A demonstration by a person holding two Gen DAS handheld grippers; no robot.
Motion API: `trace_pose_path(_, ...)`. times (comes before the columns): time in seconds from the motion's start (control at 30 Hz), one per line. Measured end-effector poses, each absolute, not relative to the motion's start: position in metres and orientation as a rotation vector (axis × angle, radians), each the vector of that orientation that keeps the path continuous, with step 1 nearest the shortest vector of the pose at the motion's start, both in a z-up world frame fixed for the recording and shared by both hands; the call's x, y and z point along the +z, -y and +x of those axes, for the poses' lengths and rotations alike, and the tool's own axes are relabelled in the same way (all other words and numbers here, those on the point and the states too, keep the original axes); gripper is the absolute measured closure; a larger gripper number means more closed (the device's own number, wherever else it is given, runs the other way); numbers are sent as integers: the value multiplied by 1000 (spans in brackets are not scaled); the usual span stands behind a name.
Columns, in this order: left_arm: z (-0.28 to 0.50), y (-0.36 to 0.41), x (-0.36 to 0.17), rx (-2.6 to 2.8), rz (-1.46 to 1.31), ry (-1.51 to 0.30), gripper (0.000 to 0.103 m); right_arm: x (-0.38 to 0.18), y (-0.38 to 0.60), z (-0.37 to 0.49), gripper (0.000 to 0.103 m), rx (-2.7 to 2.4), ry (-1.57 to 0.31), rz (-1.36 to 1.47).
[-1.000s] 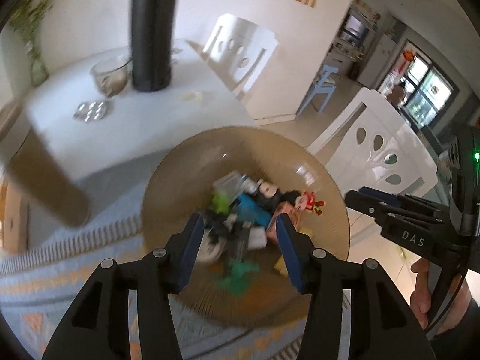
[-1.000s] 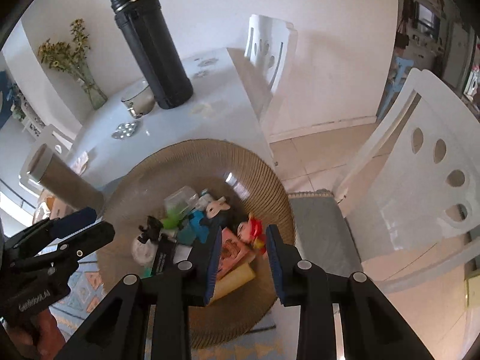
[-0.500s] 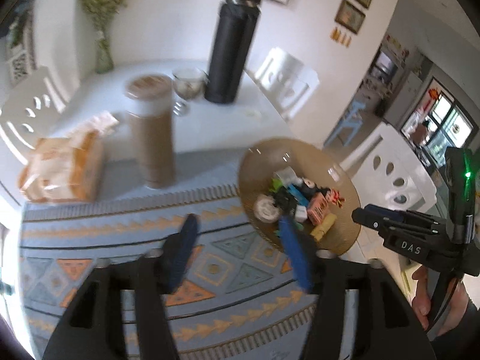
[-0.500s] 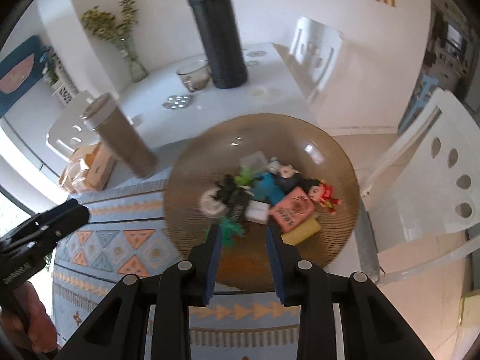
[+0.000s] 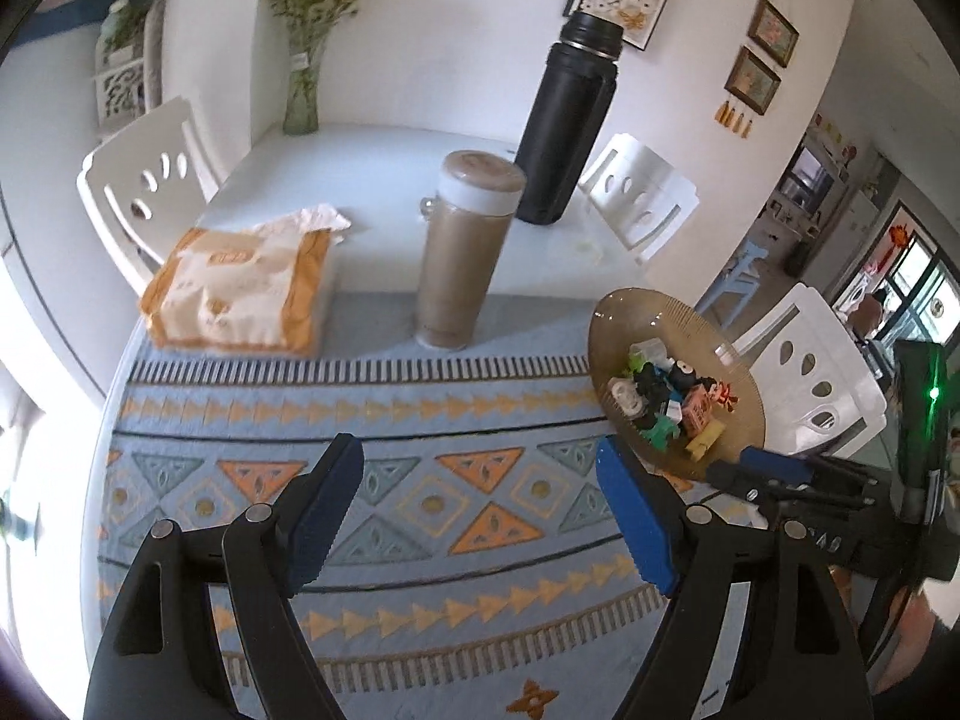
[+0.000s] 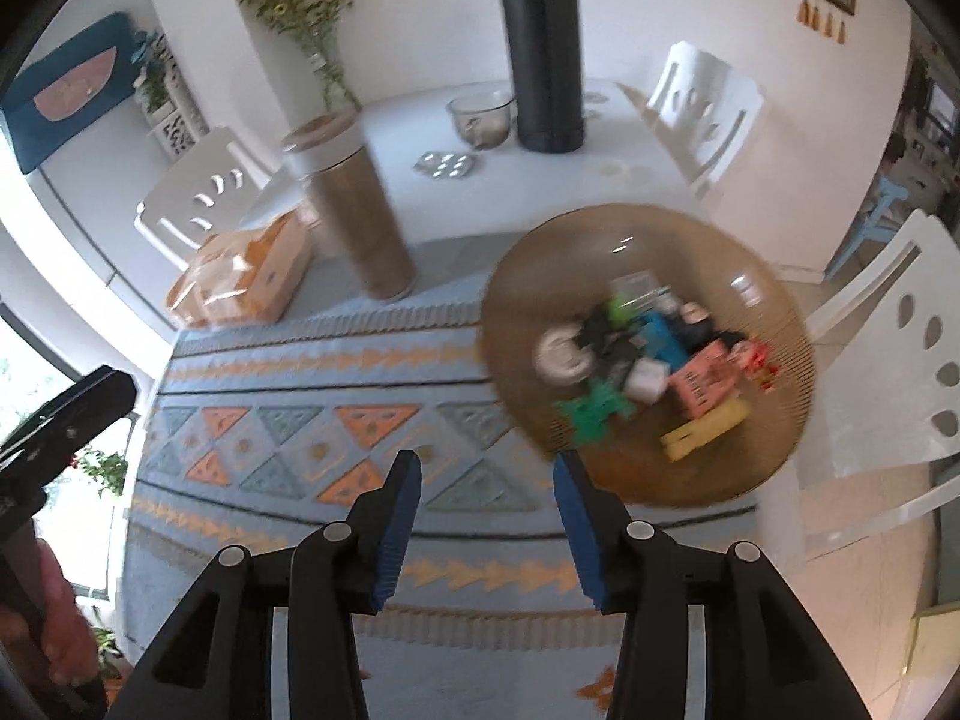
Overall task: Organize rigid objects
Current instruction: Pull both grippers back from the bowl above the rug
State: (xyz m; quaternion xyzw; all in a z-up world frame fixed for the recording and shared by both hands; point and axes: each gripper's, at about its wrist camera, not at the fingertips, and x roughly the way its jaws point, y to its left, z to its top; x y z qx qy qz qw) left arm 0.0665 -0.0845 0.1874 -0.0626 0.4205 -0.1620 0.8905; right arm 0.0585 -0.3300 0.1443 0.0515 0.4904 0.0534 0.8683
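A brown glass bowl point(image 5: 618, 330) point(image 6: 540, 276) sits at the table's right edge, on the patterned mat. It holds several small toys: a pink block point(image 6: 699, 387), a yellow piece point(image 6: 705, 429), a green figure point(image 6: 594, 411), a white ring point(image 6: 561, 354). My left gripper point(image 5: 480, 504) is open and empty above the mat, left of the bowl. My right gripper point(image 6: 486, 510) is open and empty, just short of the bowl's near rim. The right gripper also shows in the left wrist view point(image 5: 774, 468), beside the bowl.
A tan canister point(image 5: 459, 258) point(image 6: 354, 216) and a tall black flask point(image 5: 567, 126) point(image 6: 543, 42) stand behind the mat point(image 5: 384, 438). An orange bread bag point(image 5: 240, 288) lies left. A glass cup point(image 6: 480, 114) and a vase point(image 5: 300, 102) stand far back. White chairs surround the table.
Both grippers have pulled back and up from the bowl and shifted left over the mat. The left gripper's jaws have opened wider. The toys stay in the bowl.
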Motion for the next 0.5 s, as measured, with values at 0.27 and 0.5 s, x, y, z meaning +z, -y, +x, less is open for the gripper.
trace_pose_path(0.27, 63, 65, 189, -381, -86, -850, 24, 135, 261, 49, 58, 176, -1055, 60)
trace_pose_path(0.5, 55, 47, 184, -408, -26, -847, 24, 127, 224, 47, 58, 191, -1056, 75)
